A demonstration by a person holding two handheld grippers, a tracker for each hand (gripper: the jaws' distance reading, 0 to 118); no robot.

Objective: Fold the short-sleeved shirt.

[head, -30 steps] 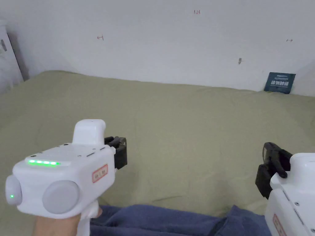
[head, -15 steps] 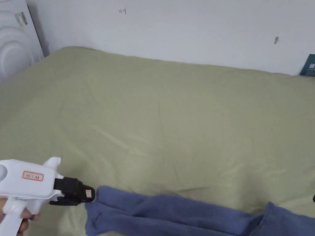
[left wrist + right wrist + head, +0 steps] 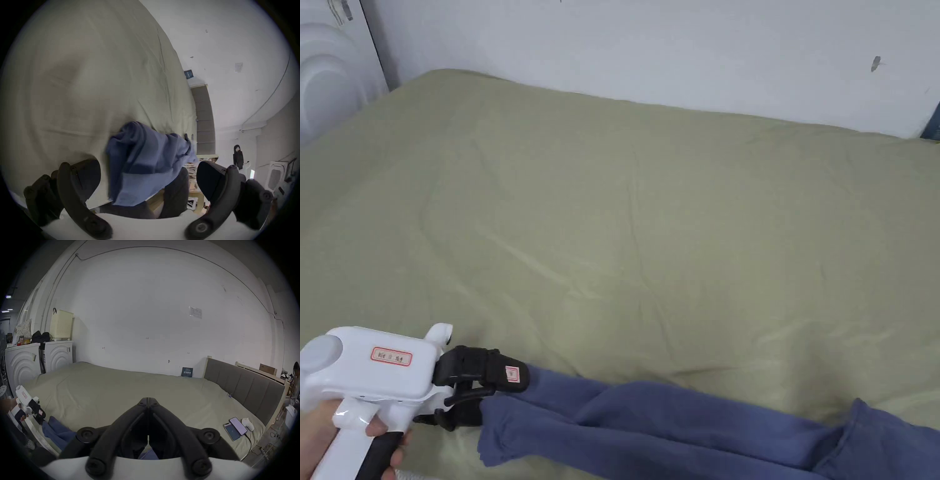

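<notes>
Smooth olive sheet [image 3: 650, 206], perhaps cotton

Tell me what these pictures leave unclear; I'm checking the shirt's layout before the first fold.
- Blue shirt: head view, bottom and right edges cut it off, so sleeves and collar can't be made out.
- Left claw: left gripper view, jaws apart around the shirt's end; contact unclear, fabric blurred.
- Right claw: right gripper view, jaws together; its own body hides most of the blue cloth below.
</notes>
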